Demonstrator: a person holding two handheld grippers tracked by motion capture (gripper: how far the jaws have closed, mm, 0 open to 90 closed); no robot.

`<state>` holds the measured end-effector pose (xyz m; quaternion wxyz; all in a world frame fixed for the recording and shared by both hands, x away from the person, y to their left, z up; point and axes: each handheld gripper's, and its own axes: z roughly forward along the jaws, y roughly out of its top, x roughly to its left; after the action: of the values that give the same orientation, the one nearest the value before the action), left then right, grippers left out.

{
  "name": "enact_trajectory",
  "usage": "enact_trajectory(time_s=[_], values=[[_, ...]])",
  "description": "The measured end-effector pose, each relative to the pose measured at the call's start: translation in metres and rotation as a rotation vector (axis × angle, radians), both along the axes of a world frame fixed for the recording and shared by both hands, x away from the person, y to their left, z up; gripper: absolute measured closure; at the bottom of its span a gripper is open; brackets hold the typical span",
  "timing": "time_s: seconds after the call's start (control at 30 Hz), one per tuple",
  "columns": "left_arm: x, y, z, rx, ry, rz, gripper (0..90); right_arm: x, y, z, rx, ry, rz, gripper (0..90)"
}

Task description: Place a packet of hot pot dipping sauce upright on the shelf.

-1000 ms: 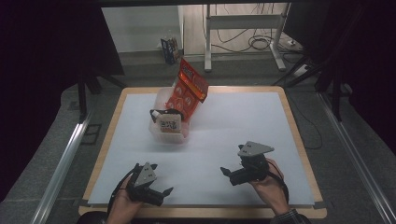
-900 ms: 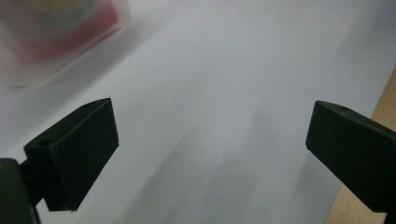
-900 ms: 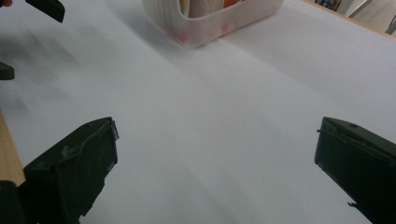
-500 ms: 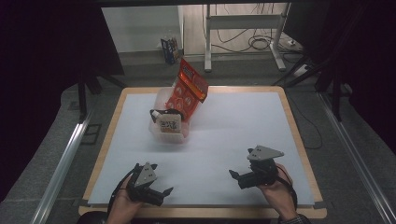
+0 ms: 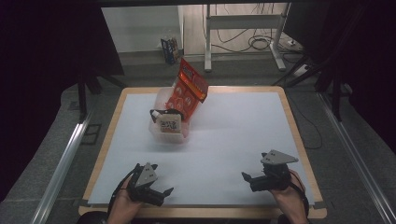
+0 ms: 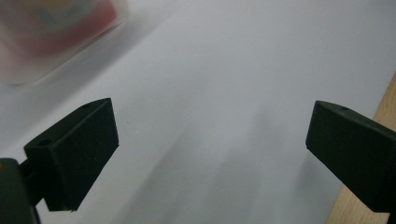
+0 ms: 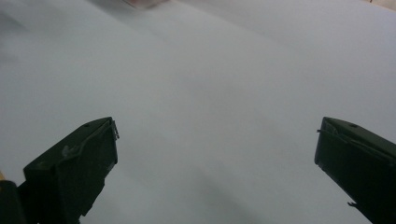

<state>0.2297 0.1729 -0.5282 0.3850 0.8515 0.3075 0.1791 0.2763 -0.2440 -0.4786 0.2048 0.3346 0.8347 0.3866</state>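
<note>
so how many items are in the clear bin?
2 visible: a red snack bag leaning out of the clear bin's far end, and a white packet at its near end. More may be hidden beneath.

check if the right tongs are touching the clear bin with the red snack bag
Apart. In the high view the right tongs sit near the table's front edge, with a wide stretch of bare white table between them and the clear bin holding the red snack bag.

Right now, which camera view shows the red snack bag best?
The high view: the red snack bag stands tilted in the clear plastic tub, whole and sharp. The left gripper view gives only a red blur at its top left corner. The right gripper view has an unclear pinkish edge at its top, perhaps the tub.
</note>
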Motion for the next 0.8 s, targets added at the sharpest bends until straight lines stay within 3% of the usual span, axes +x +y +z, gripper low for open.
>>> enact_trajectory(time_s=[0.33,0.63,0.8], values=[[0.0,-0.001,0.0,0.007,0.0,-0.001,2.3,-0.002,-0.018,-0.012,-0.02,0.032,-0.051,0.0],[0.0,-0.002,-0.001,0.018,0.001,-0.005,2.3,0.006,-0.029,-0.023,0.031,0.129,-0.067,0.0],[0.0,-0.002,-0.002,0.022,0.0,-0.006,2.3,0.007,-0.03,-0.025,0.038,0.145,-0.065,0.0]])
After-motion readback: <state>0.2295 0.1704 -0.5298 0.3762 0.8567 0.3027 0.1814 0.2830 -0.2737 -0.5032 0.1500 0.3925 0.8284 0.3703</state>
